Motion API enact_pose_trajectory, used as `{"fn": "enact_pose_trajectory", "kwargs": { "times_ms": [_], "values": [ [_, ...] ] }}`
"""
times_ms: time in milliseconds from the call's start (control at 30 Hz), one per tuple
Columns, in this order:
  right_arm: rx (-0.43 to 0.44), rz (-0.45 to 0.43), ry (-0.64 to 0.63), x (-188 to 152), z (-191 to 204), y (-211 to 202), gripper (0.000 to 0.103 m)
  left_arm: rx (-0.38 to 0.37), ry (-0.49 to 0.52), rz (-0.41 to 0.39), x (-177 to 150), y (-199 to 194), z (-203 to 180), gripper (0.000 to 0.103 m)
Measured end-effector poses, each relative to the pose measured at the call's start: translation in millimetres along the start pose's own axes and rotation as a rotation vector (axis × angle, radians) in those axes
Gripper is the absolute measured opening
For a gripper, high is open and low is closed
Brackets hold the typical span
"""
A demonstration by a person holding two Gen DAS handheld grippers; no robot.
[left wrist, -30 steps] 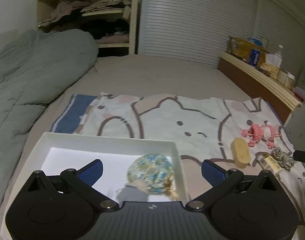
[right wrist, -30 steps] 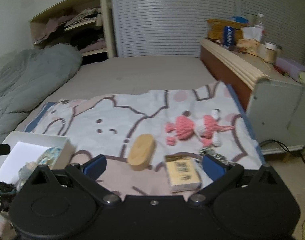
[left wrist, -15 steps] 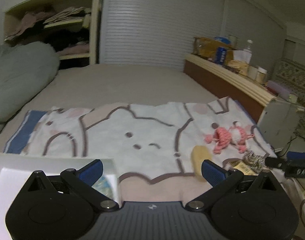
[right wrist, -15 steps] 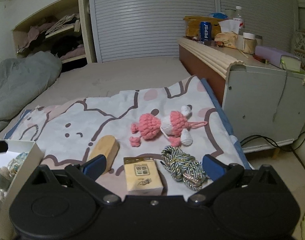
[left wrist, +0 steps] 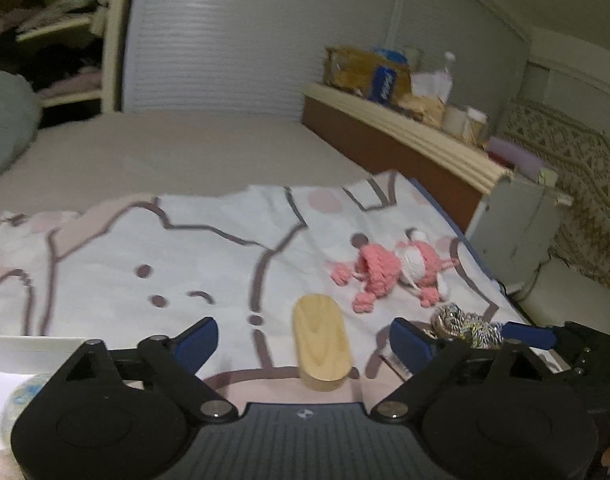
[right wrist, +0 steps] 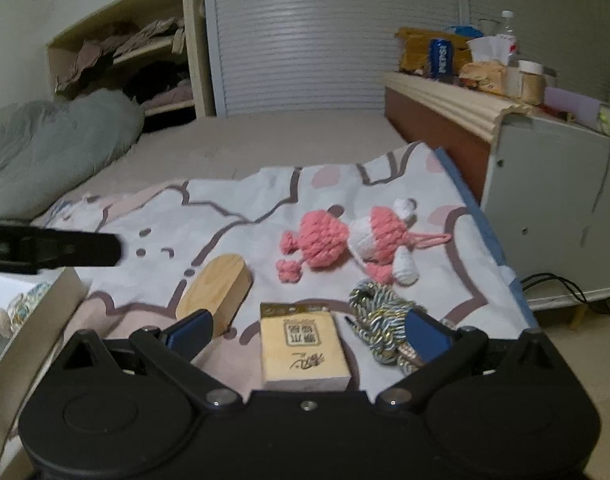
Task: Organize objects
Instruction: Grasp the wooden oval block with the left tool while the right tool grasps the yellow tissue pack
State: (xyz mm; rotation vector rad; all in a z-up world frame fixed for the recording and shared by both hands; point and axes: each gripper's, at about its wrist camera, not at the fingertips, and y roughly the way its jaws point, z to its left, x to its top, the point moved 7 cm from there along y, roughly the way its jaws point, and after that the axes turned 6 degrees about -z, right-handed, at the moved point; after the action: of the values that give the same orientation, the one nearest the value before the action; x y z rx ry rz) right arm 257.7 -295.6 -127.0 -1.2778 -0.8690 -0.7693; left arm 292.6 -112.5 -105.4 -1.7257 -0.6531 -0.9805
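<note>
A pale wooden oval block [left wrist: 321, 344] lies on the cartoon-print blanket [left wrist: 209, 248] between the fingers of my left gripper [left wrist: 303, 342]. Its jaws are closing, and the blue pads stand clear of the block. My right gripper [right wrist: 308, 330] is open over a small wooden box with a printed label [right wrist: 303, 350], pads apart from it. A twisted rope bundle [right wrist: 381, 320] lies against the right finger. The oval block [right wrist: 217, 290] sits left of the box. A pink and white knitted toy [right wrist: 345, 240] lies farther back.
A white tray [left wrist: 29, 342] at the near left holds a blue-speckled round thing [left wrist: 21, 396]. A wooden headboard ledge [right wrist: 457, 104] with cans and jars runs along the right. A grey quilt [right wrist: 53, 148] is piled at the far left, and a grey cabinet [right wrist: 553, 200] stands by the bed.
My left gripper swung right, from over the white tray to over the oval block, and its jaws narrowed a little. My right gripper sank and came closer to the box and rope.
</note>
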Motion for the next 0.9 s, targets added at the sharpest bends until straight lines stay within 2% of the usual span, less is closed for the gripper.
{"fn": "enact_pose_trajectory", "kwargs": {
  "times_ms": [33, 100, 167, 400, 500, 700, 800, 867, 900],
  "values": [
    [0.008, 0.009, 0.005, -2, 0, 3, 0.094, -0.006, -0.002, 0.014, -2, 7, -2, 0.086],
    [0.016, 0.032, 0.030, -5, 0, 9, 0.089, -0.016, -0.011, 0.041, -6, 20, -5, 0.084],
    [0.022, 0.046, 0.042, -8, 0, 15, 0.087, -0.021, -0.021, 0.064, -10, 32, -7, 0.082],
    [0.064, 0.072, 0.061, -13, 0, 26, 0.070, -0.034, -0.057, 0.147, -22, 69, -14, 0.073],
    [0.059, 0.079, 0.031, -15, 1, 29, 0.070, -0.031, -0.063, 0.175, -24, 80, -17, 0.069],
    [0.014, 0.108, 0.057, -21, -6, 35, 0.069, 0.013, -0.038, 0.218, -30, 97, -18, 0.063],
    [0.008, 0.119, 0.074, -25, -9, 37, 0.069, 0.034, -0.051, 0.231, -33, 100, -14, 0.056],
    [0.014, 0.122, 0.091, -25, -10, 38, 0.069, 0.051, -0.046, 0.229, -33, 99, -12, 0.046],
    [0.016, 0.123, 0.104, -25, -10, 38, 0.067, 0.054, -0.042, 0.228, -33, 99, -11, 0.046]
  ]
}}
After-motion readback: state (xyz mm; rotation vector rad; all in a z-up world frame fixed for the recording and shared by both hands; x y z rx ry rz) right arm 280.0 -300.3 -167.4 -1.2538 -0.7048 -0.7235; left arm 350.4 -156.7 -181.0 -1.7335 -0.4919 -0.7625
